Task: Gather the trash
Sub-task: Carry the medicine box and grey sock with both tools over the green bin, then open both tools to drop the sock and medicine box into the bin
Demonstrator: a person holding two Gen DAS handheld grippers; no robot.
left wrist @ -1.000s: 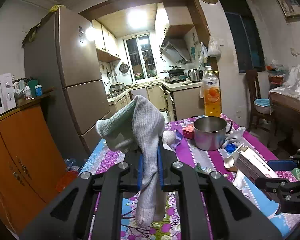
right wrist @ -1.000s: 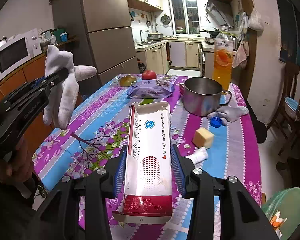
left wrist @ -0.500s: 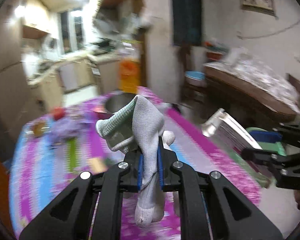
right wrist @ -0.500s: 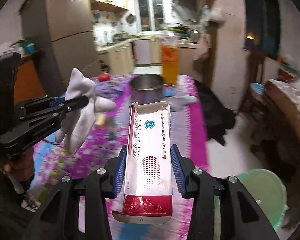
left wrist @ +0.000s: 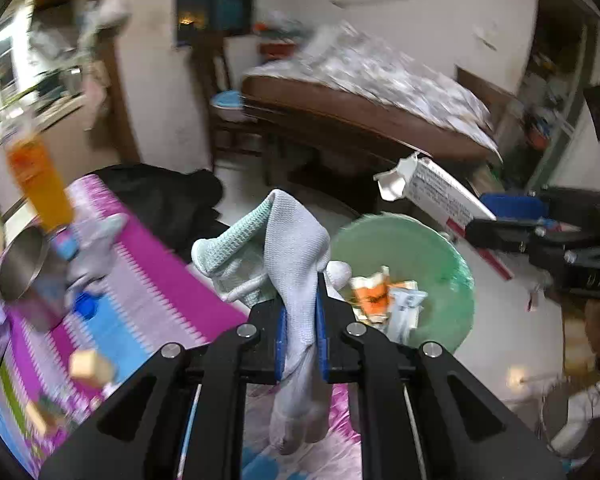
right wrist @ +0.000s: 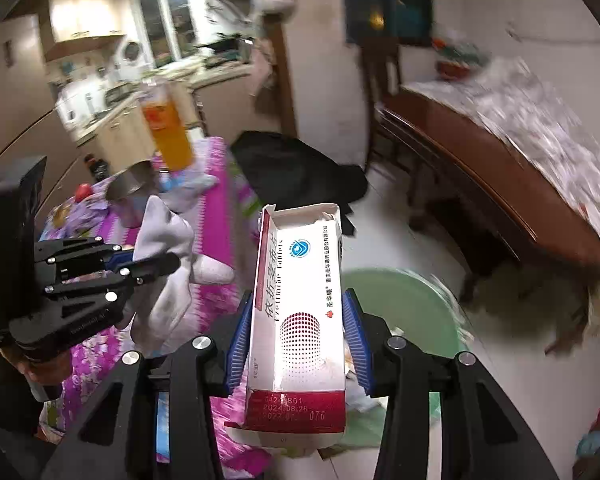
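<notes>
Green bin (left wrist: pixel 452 264) below | left claw (left wrist: pixel 300 316) grips glove (left wrist: pixel 296 240) | right claw (right wrist: pixel 298 344) grips carton (right wrist: pixel 300 300)

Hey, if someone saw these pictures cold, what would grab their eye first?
Probably the white glove pinched in the left claw, front and centre. Next, the opened white-and-red tablet box clamped in the right claw, and the green bin on the floor below, already holding scraps.
</notes>
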